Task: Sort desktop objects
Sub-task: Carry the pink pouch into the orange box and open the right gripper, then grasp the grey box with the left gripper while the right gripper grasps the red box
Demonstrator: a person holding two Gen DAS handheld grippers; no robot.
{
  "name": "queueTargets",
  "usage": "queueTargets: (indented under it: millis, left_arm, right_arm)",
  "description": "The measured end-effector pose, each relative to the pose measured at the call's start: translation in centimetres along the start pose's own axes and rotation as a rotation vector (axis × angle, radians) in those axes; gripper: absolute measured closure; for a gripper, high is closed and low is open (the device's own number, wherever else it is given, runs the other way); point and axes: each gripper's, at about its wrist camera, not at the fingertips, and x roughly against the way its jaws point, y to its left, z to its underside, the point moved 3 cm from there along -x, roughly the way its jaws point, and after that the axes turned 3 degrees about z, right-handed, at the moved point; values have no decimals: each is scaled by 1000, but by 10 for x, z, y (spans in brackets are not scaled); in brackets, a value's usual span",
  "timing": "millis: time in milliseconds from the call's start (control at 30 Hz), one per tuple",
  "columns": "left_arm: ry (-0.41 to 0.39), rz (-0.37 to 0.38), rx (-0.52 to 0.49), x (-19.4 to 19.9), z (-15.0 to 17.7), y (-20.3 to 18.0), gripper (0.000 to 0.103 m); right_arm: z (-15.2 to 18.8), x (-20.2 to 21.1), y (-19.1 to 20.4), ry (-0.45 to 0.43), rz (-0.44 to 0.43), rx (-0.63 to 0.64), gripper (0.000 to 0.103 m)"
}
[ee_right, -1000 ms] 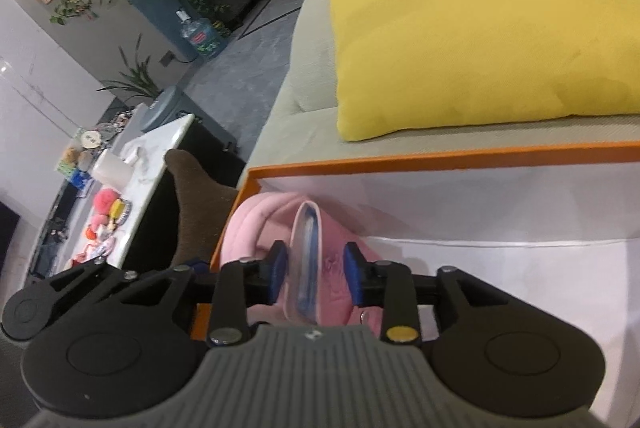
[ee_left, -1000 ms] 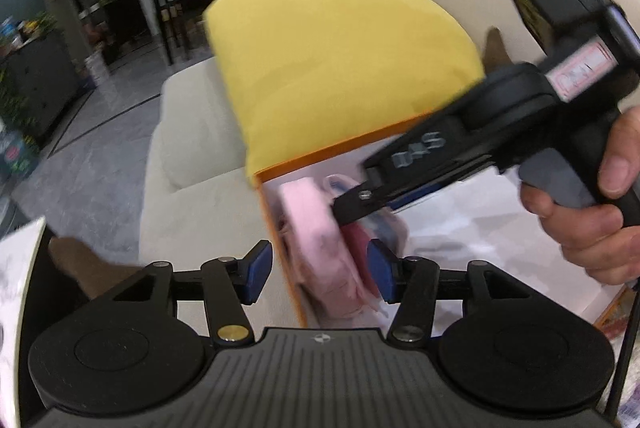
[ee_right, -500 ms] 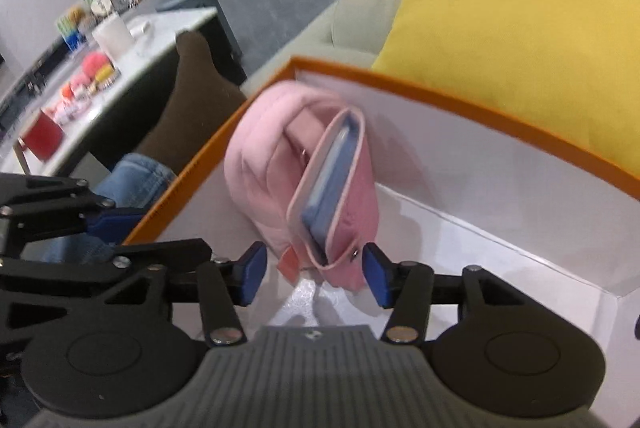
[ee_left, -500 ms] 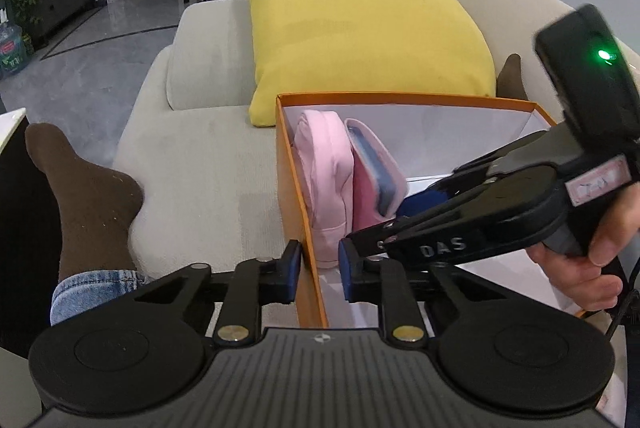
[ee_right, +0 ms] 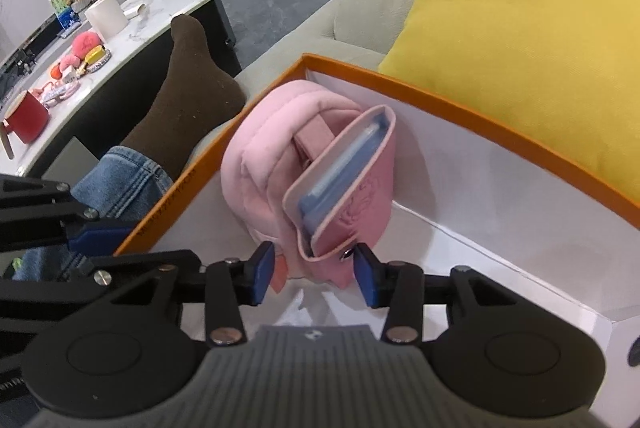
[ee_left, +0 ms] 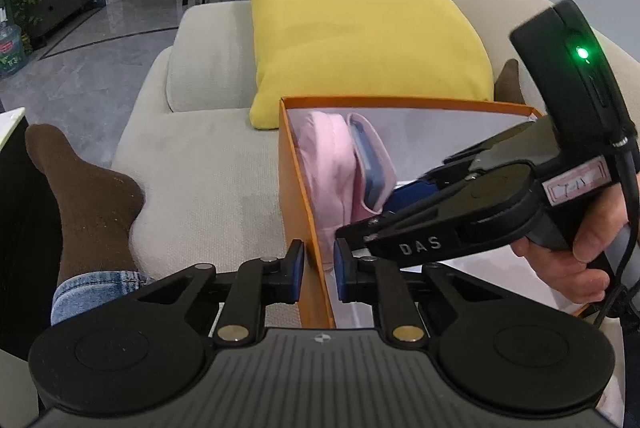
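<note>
Left gripper [ee_left: 318, 270] clamped on the near wall of the orange box [ee_left: 404, 103], steadying it on the sofa [ee_left: 200, 164]. Right gripper [ee_right: 315, 277] jaws opening, pads just clear of the pink pouch [ee_right: 280, 164], which stands inside the box against its left wall. Step judged: pouch placed, release in progress. Next likely calls for drawing the right gripper straight back without snagging the pouch's flap.

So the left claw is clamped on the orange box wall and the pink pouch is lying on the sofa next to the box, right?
Not quite. The left claw does clamp the orange box wall, but the pink pouch stands inside the box, as the right wrist view shows.
</note>
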Motion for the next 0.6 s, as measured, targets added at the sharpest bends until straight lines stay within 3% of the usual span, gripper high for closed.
queueTargets:
  millis: [167,300,433,600]
  left_arm:
    - [-48,-30,22,23,-2,-1,86]
    - [-87,-49,50,55,6,-4,86]
    - [-80,-49,59,89,25,-16,86]
    - [-13,-19,125,124,59,-32,85]
  right_arm:
    - [3,22,-1,-24,23,-10,53]
    - [17,63,2,-103,45,-19,53]
    - [47,113,10,-175,55,-34,53]
    - [102,158,23,-195,34,-97,54]
